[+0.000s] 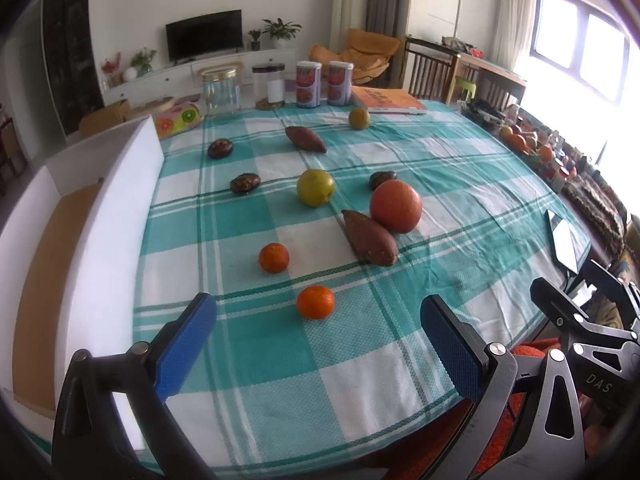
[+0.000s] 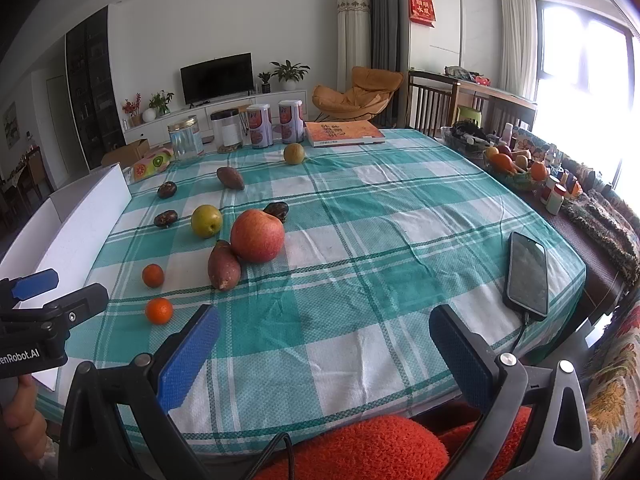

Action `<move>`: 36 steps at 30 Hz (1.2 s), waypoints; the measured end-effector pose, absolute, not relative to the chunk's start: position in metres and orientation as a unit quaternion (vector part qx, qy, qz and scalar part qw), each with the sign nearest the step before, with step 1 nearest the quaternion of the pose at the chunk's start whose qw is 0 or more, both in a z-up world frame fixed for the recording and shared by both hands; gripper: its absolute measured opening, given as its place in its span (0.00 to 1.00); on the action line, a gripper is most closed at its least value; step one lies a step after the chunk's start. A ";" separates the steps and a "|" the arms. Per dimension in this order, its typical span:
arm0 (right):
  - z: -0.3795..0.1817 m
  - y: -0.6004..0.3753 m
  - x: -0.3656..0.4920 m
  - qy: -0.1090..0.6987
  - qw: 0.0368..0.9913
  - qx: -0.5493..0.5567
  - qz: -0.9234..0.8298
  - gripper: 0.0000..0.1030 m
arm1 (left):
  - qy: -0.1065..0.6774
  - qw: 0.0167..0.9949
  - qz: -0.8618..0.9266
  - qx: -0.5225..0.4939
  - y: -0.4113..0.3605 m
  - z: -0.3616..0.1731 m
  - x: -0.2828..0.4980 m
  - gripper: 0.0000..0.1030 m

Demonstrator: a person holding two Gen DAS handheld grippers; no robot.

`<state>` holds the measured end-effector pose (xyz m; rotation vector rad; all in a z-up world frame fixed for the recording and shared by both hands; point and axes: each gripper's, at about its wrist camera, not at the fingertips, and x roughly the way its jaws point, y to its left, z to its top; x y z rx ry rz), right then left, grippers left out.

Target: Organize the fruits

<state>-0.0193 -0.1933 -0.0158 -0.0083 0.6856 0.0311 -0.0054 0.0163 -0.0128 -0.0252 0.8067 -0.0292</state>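
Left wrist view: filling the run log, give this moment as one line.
left tongs: open, empty | right tongs: open, empty | nearest tangerine: on tablecloth, untouched | white box: left

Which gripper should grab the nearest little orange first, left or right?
Probably left. The left gripper is open with the nearest small orange straight ahead between its fingers, beside the white box. The right gripper, also open, sees it off to its left.
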 end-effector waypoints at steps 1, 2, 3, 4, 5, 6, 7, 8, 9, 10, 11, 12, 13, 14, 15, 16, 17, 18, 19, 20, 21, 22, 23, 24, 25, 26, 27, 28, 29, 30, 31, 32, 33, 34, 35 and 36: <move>-0.016 -0.193 -0.019 0.336 0.942 -0.004 0.015 1.00 | 0.393 0.919 -0.015 -0.013 0.015 -0.013 -0.006 0.99; -0.016 -0.194 -0.019 0.336 0.942 -0.004 0.015 1.00 | 0.393 0.919 -0.015 -0.014 0.014 -0.013 -0.008 0.99; -0.016 -0.194 -0.019 0.336 0.942 -0.004 0.015 1.00 | 0.393 0.919 -0.014 -0.014 0.012 -0.014 -0.009 0.99; -0.016 -0.194 -0.019 0.336 0.942 -0.004 0.015 1.00 | 0.394 0.919 -0.014 -0.014 0.011 -0.015 -0.008 0.99; -0.016 -0.193 -0.019 0.337 0.941 -0.004 0.015 1.00 | 0.393 0.919 -0.015 -0.012 0.021 -0.011 -0.001 0.99; -0.017 -0.193 -0.019 0.337 0.941 -0.004 0.016 1.00 | 0.393 0.919 -0.015 -0.012 0.020 -0.012 -0.001 0.99; -0.017 -0.193 -0.019 0.337 0.941 -0.004 0.016 1.00 | 0.393 0.919 -0.015 -0.013 0.020 -0.012 -0.002 0.99; -0.017 -0.193 -0.019 0.338 0.941 -0.004 0.016 1.00 | 0.393 0.919 -0.015 -0.012 0.021 -0.011 -0.001 0.99; -0.018 -0.192 -0.019 0.338 0.941 -0.004 0.016 1.00 | 0.394 0.919 -0.015 -0.014 0.021 -0.012 -0.001 0.99; -0.019 -0.192 -0.019 0.339 0.941 -0.004 0.016 1.00 | 0.394 0.919 -0.015 -0.014 0.020 -0.012 -0.002 0.99; -0.020 -0.192 -0.019 0.340 0.940 -0.004 0.017 1.00 | 0.394 0.919 -0.015 -0.013 0.021 -0.012 -0.001 0.99; -0.020 -0.192 -0.018 0.340 0.940 -0.004 0.017 1.00 | 0.394 0.919 -0.014 -0.014 0.020 -0.012 -0.002 0.99; -0.021 -0.192 -0.018 0.341 0.940 -0.004 0.018 1.00 | 0.394 0.919 -0.015 -0.014 0.021 -0.012 -0.002 0.99; -0.022 -0.191 -0.018 0.342 0.940 -0.003 0.018 1.00 | 0.395 0.918 -0.014 -0.014 0.020 -0.013 -0.003 0.99; -0.021 -0.192 -0.017 0.343 0.939 -0.003 0.018 1.00 | 0.397 0.918 -0.013 -0.014 0.019 -0.013 -0.003 0.99; -0.021 -0.192 -0.018 0.342 0.939 -0.003 0.018 1.00 | 0.399 0.917 -0.012 -0.015 0.018 -0.014 -0.004 0.99; -0.021 -0.192 -0.017 0.342 0.940 -0.003 0.017 1.00 | 0.401 0.916 -0.011 -0.017 0.016 -0.015 -0.005 0.99; -0.022 -0.192 -0.018 0.341 0.940 -0.002 0.016 1.00 | 0.403 0.915 -0.011 -0.021 0.016 -0.015 -0.006 0.99; -0.020 -0.194 -0.018 0.341 0.940 -0.001 0.015 1.00 | 0.403 0.915 -0.010 -0.025 0.015 -0.015 -0.008 0.99; -0.019 -0.195 -0.018 0.341 0.940 0.000 0.014 1.00 | 0.402 0.915 -0.009 -0.032 0.028 -0.017 -0.004 0.99; -0.020 -0.196 -0.018 0.341 0.940 0.002 0.013 1.00 | 0.401 0.915 -0.007 -0.036 0.031 -0.016 -0.004 0.99; -0.020 -0.197 -0.017 0.341 0.940 0.003 0.012 1.00 | 0.401 0.915 -0.005 -0.038 0.032 -0.017 -0.006 0.99; -0.021 -0.197 -0.017 0.343 0.939 0.004 0.012 1.00 | 0.404 0.914 -0.005 -0.041 0.037 -0.018 -0.001 0.99; -0.022 -0.197 -0.016 0.345 0.939 0.006 0.012 1.00 | 0.407 0.912 -0.005 -0.043 0.037 -0.020 -0.001 0.99; -0.023 -0.197 -0.015 0.347 0.938 0.007 0.012 1.00 | 0.412 0.910 -0.005 -0.045 0.038 -0.024 -0.001 0.99; -0.024 -0.197 -0.015 0.350 0.937 0.007 0.013 1.00 | 0.419 0.907 -0.006 -0.050 0.043 -0.026 0.004 0.99; -0.026 -0.196 -0.014 0.353 0.936 0.008 0.014 1.00 | 0.425 0.904 -0.006 -0.054 0.043 -0.030 0.004 0.99; -0.028 -0.195 -0.013 0.356 0.934 0.007 0.015 1.00 | 0.431 0.901 -0.006 -0.056 0.043 -0.035 0.005 0.99; -0.030 -0.194 -0.012 0.359 0.933 0.007 0.016 1.00 | 0.438 0.897 -0.005 -0.058 0.046 -0.042 0.009 0.99; -0.032 -0.194 -0.011 0.363 0.931 0.009 0.018 1.00 | 0.444 0.894 -0.002 -0.057 0.047 -0.048 0.011 0.99; -0.034 -0.194 -0.010 0.368 0.930 0.012 0.020 1.00 | 0.452 0.890 0.002 -0.054 0.046 -0.057 0.014 0.99; -0.037 -0.194 -0.008 0.372 0.928 0.015 0.022 1.00 | 0.461 0.886 0.007 -0.049 0.047 -0.065 0.018 0.99; -0.040 -0.194 -0.007 0.377 0.926 0.019 0.024 1.00 | 0.471 0.881 0.010 -0.045 0.049 -0.073 0.023 0.99; -0.043 -0.195 -0.005 0.381 0.924 0.022 0.024 1.00 | 0.478 0.877 0.014 -0.042 0.049 -0.081 0.026 0.99; -0.045 -0.196 -0.004 0.385 0.922 0.026 0.024 1.00 | 0.484 0.874 0.018 -0.040 0.053 -0.088 0.030 0.99; -0.047 -0.197 -0.003 0.389 0.920 0.030 0.023 1.00 | 0.490 0.871 0.023 -0.038 0.054 -0.095 0.032 0.99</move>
